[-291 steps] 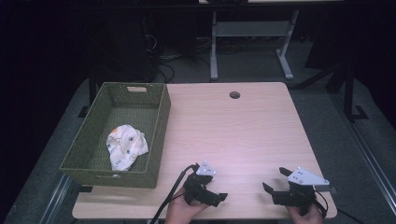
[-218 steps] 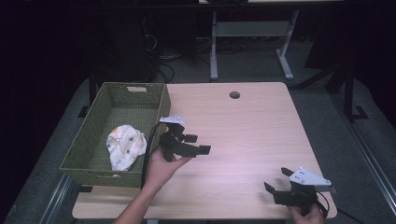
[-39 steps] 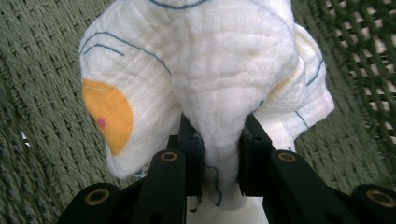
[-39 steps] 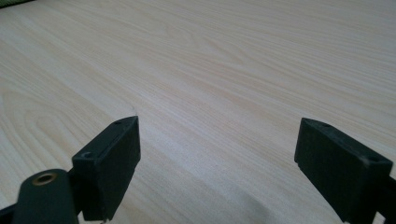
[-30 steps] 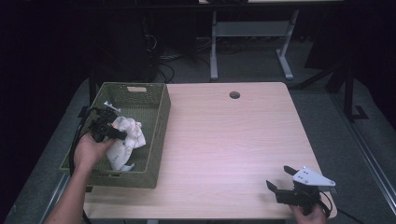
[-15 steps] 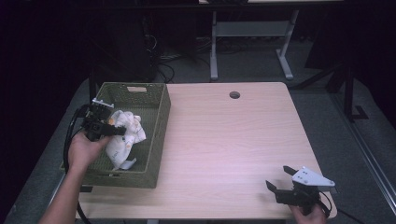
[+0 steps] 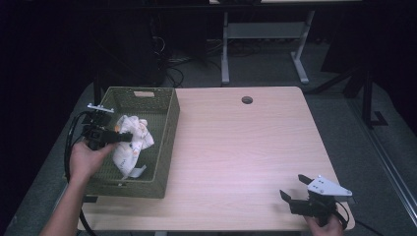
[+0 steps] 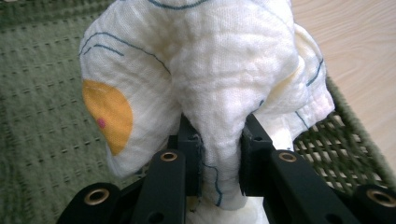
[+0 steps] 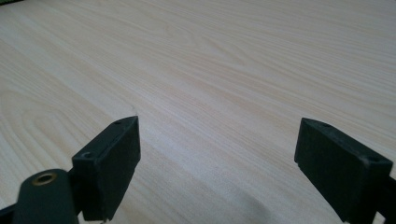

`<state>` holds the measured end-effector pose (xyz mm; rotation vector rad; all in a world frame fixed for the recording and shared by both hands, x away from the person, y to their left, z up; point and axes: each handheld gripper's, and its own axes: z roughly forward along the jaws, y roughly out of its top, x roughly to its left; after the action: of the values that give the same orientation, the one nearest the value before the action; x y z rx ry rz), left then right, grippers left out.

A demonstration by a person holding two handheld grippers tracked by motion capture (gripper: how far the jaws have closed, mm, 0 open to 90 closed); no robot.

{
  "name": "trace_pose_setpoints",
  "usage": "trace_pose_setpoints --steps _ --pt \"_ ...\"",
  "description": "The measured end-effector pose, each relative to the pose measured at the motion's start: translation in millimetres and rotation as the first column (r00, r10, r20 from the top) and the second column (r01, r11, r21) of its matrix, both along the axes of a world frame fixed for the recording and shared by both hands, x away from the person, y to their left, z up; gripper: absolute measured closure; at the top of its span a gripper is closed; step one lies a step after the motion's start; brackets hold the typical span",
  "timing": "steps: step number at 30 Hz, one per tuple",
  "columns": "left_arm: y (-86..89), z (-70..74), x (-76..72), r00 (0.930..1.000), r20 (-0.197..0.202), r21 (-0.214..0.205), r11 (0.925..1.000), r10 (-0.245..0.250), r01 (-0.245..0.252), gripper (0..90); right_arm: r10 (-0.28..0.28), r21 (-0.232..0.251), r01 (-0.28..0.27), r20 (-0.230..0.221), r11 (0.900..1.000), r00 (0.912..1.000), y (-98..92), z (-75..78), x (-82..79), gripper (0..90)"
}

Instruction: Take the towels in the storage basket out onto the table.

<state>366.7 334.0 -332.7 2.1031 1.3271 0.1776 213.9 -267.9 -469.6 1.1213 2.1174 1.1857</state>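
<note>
Cloth [image 7: 129, 143] — we count just one, white with blue lines and an orange spot, bunched inside the single green basket [image 7: 167, 142] at the surface's [image 7: 246, 147] left edge. Our left tongs [image 7: 124, 138] reach in from the basket's left side, hand [image 7: 84, 160] low, pinching a fold of it. Our right tongs [image 7: 294, 189] rest near the front right corner — spread wide over bare wood.

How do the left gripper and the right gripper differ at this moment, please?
The left gripper is shut on a fold of the white patterned cloth; the right gripper is open and holds nothing. The left gripper is over the green basket at the table's left side; the right gripper sits low near the wooden table's front right corner. Both have black jaws and are hand-held.
</note>
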Motion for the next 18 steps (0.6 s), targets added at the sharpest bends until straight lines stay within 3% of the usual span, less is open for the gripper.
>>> trace_pose_setpoints --steps 5,8,9,10,13,18 --pt "1.2 -3.1 -2.8 0.9999 0.001 -0.07 0.9975 -0.01 0.01 74.3 -0.002 -0.002 0.002 0.001 1.0 1.0 0.3 -0.3 0.4 13.9" --pt "3.0 -2.0 -3.0 0.9999 0.0 -0.088 0.9961 -0.011 0.011 74.3 -0.005 -0.005 0.005 -0.001 1.0 1.0 0.7 -0.4 0.4 13.9" --pt "4.7 -0.4 -3.6 1.0 0.004 -0.118 0.993 -0.006 0.006 74.3 -0.004 -0.003 0.004 0.0 1.0 1.0 0.3 -0.4 0.6 13.9" --pt "4.7 -0.4 -3.6 1.0 0.004 -0.118 0.993 -0.006 0.006 74.3 -0.004 -0.003 0.004 0.001 1.0 1.0 0.2 -0.3 0.6 13.9" --pt "8.5 1.3 -3.6 0.9998 -0.017 -0.17 0.9853 -0.015 0.012 74.2 -0.005 -0.003 0.005 0.0 1.0 1.0 0.3 -0.4 0.7 13.8" --pt "10.6 3.0 -5.0 0.9996 -0.016 -0.181 0.9833 -0.021 0.018 74.1 -0.005 -0.007 0.005 0.001 1.0 1.0 0.6 -0.7 1.2 13.9"
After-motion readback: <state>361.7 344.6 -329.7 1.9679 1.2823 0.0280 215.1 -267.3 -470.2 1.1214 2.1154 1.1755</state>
